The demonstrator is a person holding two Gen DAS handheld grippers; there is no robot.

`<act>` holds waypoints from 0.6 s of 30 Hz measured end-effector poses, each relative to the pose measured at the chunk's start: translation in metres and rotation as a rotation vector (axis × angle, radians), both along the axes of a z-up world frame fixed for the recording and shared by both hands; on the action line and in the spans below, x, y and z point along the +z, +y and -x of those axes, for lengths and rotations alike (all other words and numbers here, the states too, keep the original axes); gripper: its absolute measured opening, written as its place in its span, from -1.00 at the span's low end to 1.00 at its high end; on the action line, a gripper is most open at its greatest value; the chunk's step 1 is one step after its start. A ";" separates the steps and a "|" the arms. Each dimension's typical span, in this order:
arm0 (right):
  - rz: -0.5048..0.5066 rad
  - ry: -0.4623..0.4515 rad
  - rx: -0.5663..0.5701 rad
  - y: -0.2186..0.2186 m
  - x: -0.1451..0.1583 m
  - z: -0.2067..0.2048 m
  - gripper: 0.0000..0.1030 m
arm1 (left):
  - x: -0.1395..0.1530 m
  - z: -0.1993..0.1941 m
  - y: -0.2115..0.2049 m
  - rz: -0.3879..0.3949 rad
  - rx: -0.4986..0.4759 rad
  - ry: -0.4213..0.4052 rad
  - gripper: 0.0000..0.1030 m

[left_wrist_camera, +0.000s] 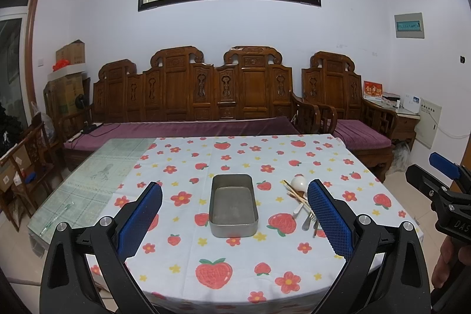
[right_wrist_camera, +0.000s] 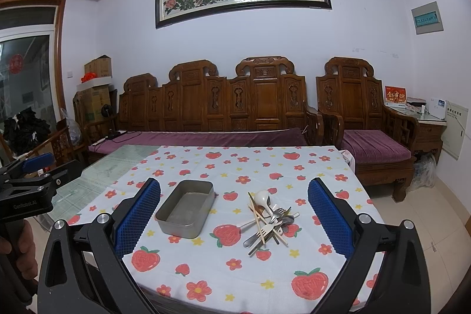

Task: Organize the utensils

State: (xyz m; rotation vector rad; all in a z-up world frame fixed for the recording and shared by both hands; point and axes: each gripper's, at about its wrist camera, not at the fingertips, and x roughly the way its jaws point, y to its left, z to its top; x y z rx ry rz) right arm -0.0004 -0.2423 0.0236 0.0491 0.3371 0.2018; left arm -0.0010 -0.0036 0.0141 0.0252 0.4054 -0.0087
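Several utensils are heaped in one tangled pile (right_wrist_camera: 269, 221) on the strawberry-print tablecloth (right_wrist_camera: 206, 270), just right of the empty metal tin (right_wrist_camera: 185, 209) they presumably go into. I can make out a white ceramic soup spoon (right_wrist_camera: 263, 199), wooden chopsticks (right_wrist_camera: 259, 215), steel forks (right_wrist_camera: 279, 212) and at least one steel spoon (right_wrist_camera: 251, 240).

Both the left gripper (left_wrist_camera: 235, 221) and right gripper (right_wrist_camera: 234, 221) hang above the near edge of the table, jaws spread wide, holding nothing.

My guess on handling: everything's light and stiff. Steel handles are slick and lie flat on the cloth, so pinch across a handle that sticks out of the pile. Chopsticks may roll. The ceramic spoon can chip, so go gently.
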 end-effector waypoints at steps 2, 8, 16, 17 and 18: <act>-0.001 0.001 0.001 -0.001 -0.003 -0.001 0.95 | -0.001 0.000 0.000 -0.001 0.000 -0.001 0.85; -0.002 0.000 0.002 -0.002 -0.003 -0.001 0.95 | 0.005 0.001 0.000 0.000 0.001 -0.001 0.85; -0.002 -0.001 0.003 -0.001 0.004 0.004 0.95 | 0.008 0.002 -0.002 0.001 0.000 -0.002 0.85; -0.002 -0.001 0.003 0.000 0.006 0.005 0.95 | 0.008 0.002 -0.002 0.002 0.000 -0.003 0.85; -0.003 -0.002 0.002 -0.001 0.003 0.004 0.95 | 0.011 0.002 -0.003 0.002 0.001 -0.002 0.85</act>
